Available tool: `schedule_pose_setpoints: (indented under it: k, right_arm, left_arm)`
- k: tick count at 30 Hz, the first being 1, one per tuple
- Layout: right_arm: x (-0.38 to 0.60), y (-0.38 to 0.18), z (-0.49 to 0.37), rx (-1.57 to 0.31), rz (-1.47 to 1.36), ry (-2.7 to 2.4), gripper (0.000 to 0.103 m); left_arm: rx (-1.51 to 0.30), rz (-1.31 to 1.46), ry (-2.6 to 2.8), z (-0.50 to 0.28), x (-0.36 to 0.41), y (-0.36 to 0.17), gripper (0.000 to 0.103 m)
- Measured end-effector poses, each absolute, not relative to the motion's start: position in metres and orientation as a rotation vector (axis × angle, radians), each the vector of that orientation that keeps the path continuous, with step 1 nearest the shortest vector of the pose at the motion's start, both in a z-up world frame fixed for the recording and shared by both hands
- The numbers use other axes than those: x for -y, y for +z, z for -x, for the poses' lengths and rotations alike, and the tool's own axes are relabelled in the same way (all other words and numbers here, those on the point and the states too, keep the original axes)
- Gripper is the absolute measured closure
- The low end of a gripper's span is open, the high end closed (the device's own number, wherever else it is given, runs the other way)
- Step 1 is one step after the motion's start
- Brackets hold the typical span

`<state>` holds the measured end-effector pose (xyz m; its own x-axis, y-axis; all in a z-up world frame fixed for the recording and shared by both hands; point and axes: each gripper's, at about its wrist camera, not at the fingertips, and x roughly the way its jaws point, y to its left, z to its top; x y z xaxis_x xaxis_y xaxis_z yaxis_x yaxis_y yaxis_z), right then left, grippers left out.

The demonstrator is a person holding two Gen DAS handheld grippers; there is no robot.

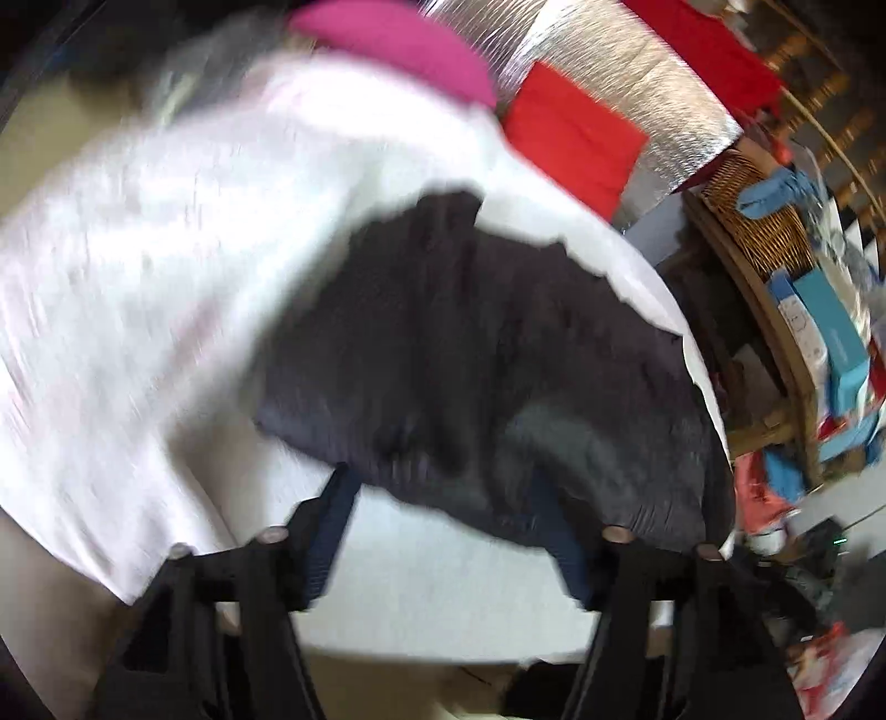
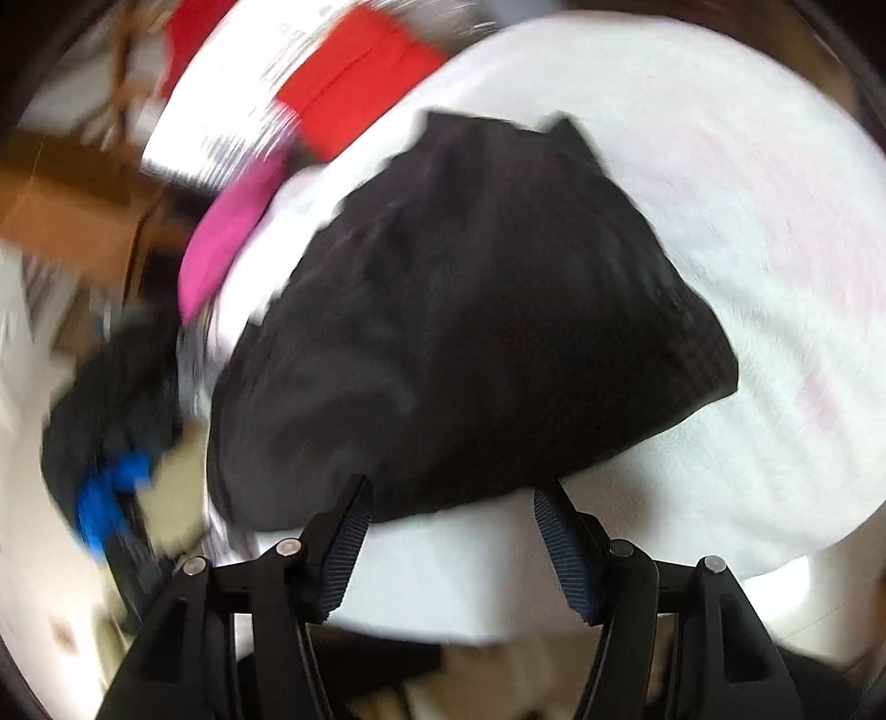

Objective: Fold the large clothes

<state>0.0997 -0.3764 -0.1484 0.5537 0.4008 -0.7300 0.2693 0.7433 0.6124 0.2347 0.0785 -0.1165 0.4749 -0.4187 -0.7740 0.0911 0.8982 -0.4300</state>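
A dark grey-black garment [image 1: 487, 376] lies bunched on a white covered surface [image 1: 138, 266]; it also shows in the right wrist view [image 2: 476, 310]. My left gripper [image 1: 443, 482] is open, its jaws spread at the garment's near edge, holding nothing. My right gripper [image 2: 454, 493] is open too, jaws wide apart just in front of the garment's near hem, holding nothing. Both views are blurred by motion.
A pink cloth [image 1: 398, 44] and red cloths [image 1: 576, 138] lie beyond the garment on silver foil. A wicker basket [image 1: 758, 210] and cluttered shelves stand at the right. In the right wrist view a cardboard box [image 2: 72, 210] and a dark pile with blue [image 2: 111, 421] sit left.
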Motion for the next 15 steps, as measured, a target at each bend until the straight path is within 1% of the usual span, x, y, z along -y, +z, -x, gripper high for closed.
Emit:
schedule_pose_setpoints:
  k: [2,4,5,7,8,11,13,15]
  right_arm:
    - [0.377,-0.121,-0.103,-0.966,-0.67,0.127,0.038]
    - [0.386,-0.091,-0.118,-0.872,-0.606,0.105,0.03]
    - [0.39,-0.083,-0.128,-0.831,-0.584,0.088,0.024]
    - [0.403,-0.07,-0.161,-0.748,-0.535,0.009,0.023]
    - [0.408,-0.069,-0.179,-0.726,-0.531,-0.02,0.023]
    - [0.42,-0.079,-0.245,-0.72,-0.496,-0.112,0.023]
    - [0.427,-0.098,-0.289,-0.758,-0.466,-0.178,0.023]
    - [0.436,-0.116,-0.317,-0.806,-0.468,-0.193,0.023]
  left_arm:
    - [-0.973,0.314,-0.294,-0.248,-0.078,-0.093,0.01]
    - [-0.92,0.283,-0.235,-0.284,-0.07,-0.076,0.007]
    - [-0.924,0.273,-0.217,-0.292,-0.069,-0.076,0.007]
    - [-0.965,0.261,-0.165,-0.338,-0.059,-0.084,0.007]
    - [-1.012,0.258,-0.135,-0.365,-0.053,-0.094,0.007]
    - [-1.083,0.254,-0.091,-0.405,-0.042,-0.123,0.007]
    - [-1.113,0.228,-0.061,-0.421,-0.036,-0.142,0.007]
    - [-1.104,0.204,-0.085,-0.431,-0.025,-0.154,0.007]
